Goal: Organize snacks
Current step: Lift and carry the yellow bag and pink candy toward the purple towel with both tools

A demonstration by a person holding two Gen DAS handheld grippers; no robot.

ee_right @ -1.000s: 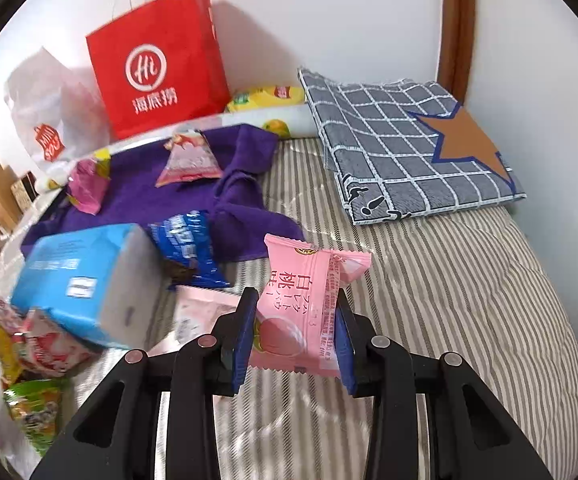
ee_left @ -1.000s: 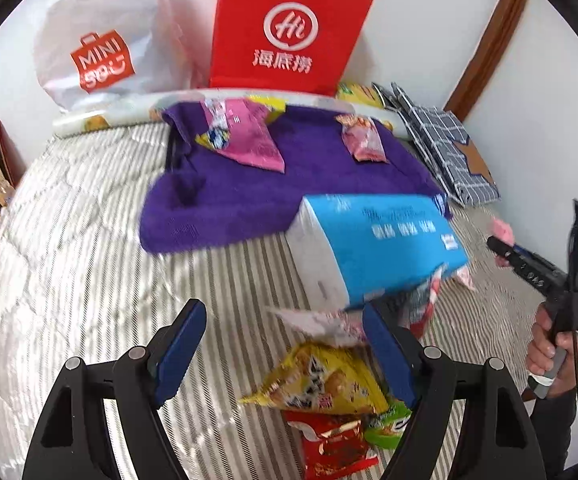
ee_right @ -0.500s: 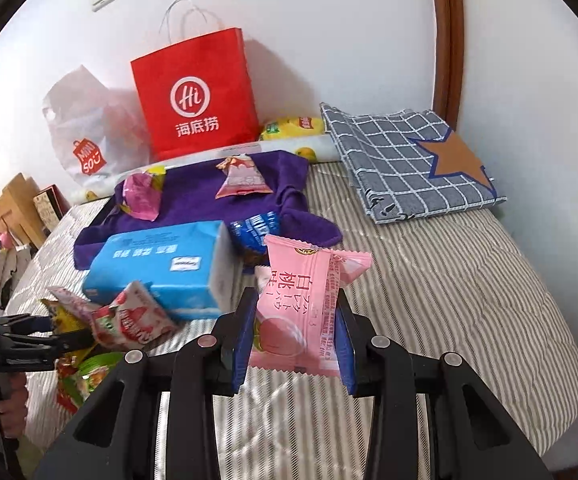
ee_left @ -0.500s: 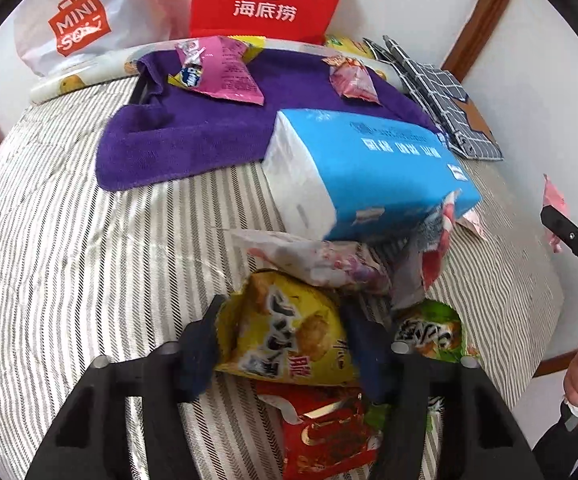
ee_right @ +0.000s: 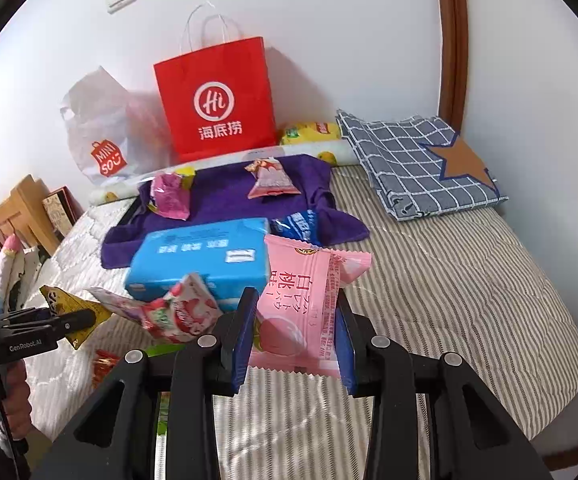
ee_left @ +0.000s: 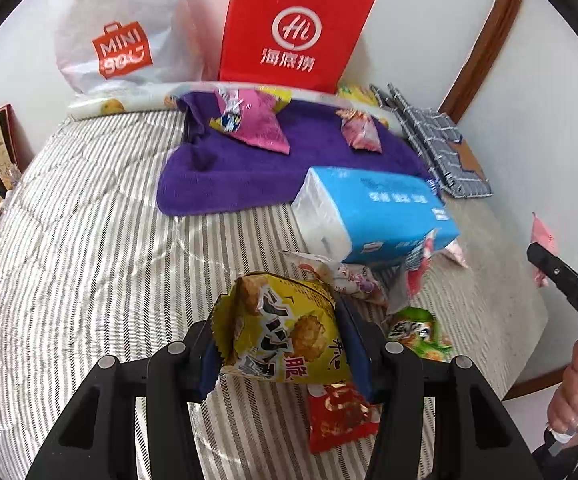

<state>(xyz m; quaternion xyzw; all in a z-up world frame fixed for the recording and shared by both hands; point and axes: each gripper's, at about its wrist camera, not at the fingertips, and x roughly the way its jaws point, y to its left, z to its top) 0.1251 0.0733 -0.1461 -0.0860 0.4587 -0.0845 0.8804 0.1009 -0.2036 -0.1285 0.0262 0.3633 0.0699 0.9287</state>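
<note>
My left gripper (ee_left: 279, 344) is shut on a yellow snack bag (ee_left: 285, 328) and holds it above the striped bed (ee_left: 81, 264). My right gripper (ee_right: 295, 332) is shut on a pink peach snack packet (ee_right: 305, 304), raised over the bed. Below the left gripper lie a red packet (ee_left: 341, 416), a green packet (ee_left: 417, 332) and a white-pink packet (ee_left: 341, 276). A purple towel (ee_left: 249, 172) at the back carries a magenta bag (ee_left: 253, 124) and a small pink bag (ee_left: 359, 132). The left gripper with the yellow bag also shows in the right wrist view (ee_right: 45, 322).
A blue tissue pack (ee_left: 377, 212) lies mid-bed beside the snack pile. A red paper bag (ee_left: 293, 28) and a white Miniso bag (ee_left: 121, 36) stand against the wall. A checked pillowcase (ee_right: 417, 160) lies at the back right. A dark blue packet (ee_right: 299, 226) sits by the towel.
My left gripper dropped onto the yellow snack bag, closed on it, and lifted it off the pile. My right gripper rose and pulled back, still holding the pink packet.
</note>
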